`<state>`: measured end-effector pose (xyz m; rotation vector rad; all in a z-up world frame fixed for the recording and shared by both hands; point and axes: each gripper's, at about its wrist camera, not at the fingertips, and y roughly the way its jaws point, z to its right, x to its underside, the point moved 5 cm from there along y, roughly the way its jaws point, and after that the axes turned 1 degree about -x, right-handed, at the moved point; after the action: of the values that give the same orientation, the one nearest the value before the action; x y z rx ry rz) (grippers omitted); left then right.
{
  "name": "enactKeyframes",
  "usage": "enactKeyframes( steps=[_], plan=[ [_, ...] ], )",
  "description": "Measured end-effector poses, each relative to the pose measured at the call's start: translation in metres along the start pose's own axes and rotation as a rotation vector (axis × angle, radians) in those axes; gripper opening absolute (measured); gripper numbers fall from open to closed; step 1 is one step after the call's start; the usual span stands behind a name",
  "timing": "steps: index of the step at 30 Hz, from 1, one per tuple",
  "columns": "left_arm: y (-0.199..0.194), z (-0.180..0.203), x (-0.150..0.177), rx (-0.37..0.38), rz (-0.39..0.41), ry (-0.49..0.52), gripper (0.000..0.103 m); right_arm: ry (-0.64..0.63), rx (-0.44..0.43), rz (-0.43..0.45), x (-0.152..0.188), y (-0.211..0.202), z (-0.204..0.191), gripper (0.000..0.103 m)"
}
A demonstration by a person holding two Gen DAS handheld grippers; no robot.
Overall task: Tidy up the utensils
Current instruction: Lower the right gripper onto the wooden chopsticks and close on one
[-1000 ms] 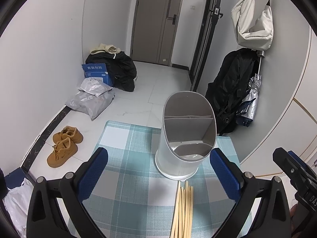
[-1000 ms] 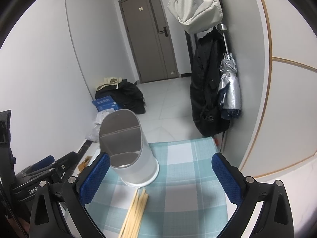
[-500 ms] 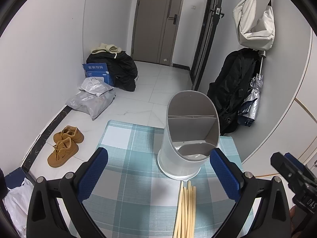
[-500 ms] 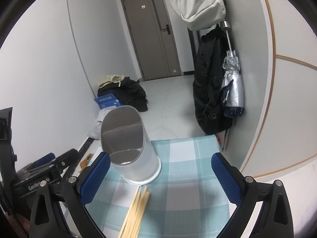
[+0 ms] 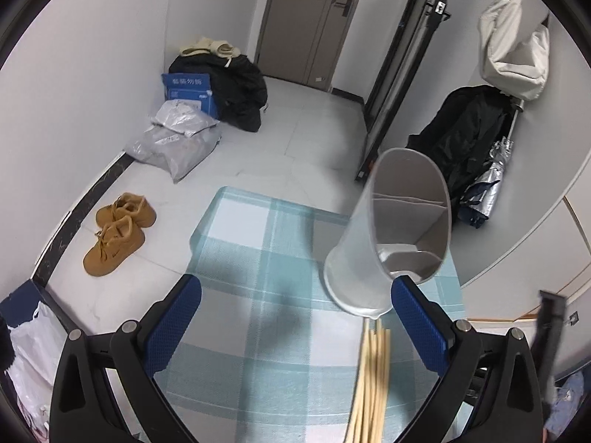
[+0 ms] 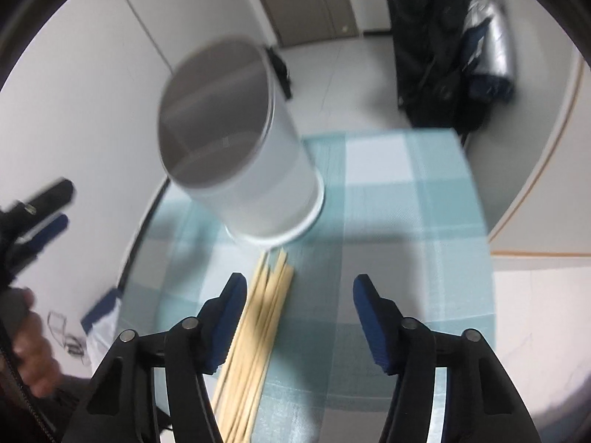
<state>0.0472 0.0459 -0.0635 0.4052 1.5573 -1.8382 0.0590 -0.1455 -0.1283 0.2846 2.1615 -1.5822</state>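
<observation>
The step in hand looks like the pick-up of the chopsticks (image 6: 258, 317), a loose bundle lying flat on the checked cloth (image 6: 406, 221) that covers the worktop, their far tips just short of the foot of the white holder (image 6: 258, 170). The holder stands upright on the cloth, open at the top and split inside by dividers, with nothing in it that can be seen.

The right gripper (image 6: 299, 295) points down over the near part of the bundle. Its jaws have just been closing but stand apart, clamped on nothing: the sticks lie beside the left blue pad (image 6: 231, 313), more beneath it than squarely in the gap.

The left gripper (image 5: 295, 317) hangs over bare cloth with its jaws wide apart and empty; the holder is just beyond its right pad.

The next move probably calls for shifting the right gripper a little to the left so the bundle sits between the pads, lowering to the cloth, then closing.
</observation>
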Motion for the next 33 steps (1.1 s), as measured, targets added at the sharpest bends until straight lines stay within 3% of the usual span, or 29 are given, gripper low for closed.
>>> enactKeyframes(
  steps=[3, 4, 8, 16, 19, 23, 26, 33],
  plan=[
    [0.002, -0.007, 0.0, -0.008, -0.021, -0.016, 0.1, -0.006, 0.015, -0.052, 0.007, 0.022, -0.004, 0.048],
    [0.003, -0.011, 0.001, -0.002, -0.03, -0.03, 0.1, 0.003, 0.014, -0.076, 0.009, 0.028, -0.004, 0.041],
    [0.007, -0.021, 0.0, 0.01, -0.048, -0.058, 0.1, 0.043, -0.036, -0.113, 0.011, 0.043, -0.009, 0.028],
    [0.013, -0.033, 0.001, 0.028, -0.083, -0.095, 0.1, 0.127, -0.025, -0.161, 0.011, 0.06, -0.002, 0.028],
    [0.015, -0.034, 0.001, 0.039, -0.093, -0.105, 0.1, 0.156, -0.033, -0.165, 0.011, 0.064, 0.002, 0.023],
    [0.018, -0.035, 0.002, 0.044, -0.102, -0.113, 0.1, 0.215, -0.046, -0.162, 0.012, 0.068, 0.012, 0.004],
    [0.019, -0.033, 0.004, 0.041, -0.107, -0.105, 0.1, 0.249, -0.055, -0.143, 0.012, 0.071, 0.02, 0.0],
    [0.023, -0.031, 0.006, 0.036, -0.125, -0.093, 0.1, 0.212, -0.058, -0.145, 0.01, 0.059, 0.017, 0.004]
  ],
)
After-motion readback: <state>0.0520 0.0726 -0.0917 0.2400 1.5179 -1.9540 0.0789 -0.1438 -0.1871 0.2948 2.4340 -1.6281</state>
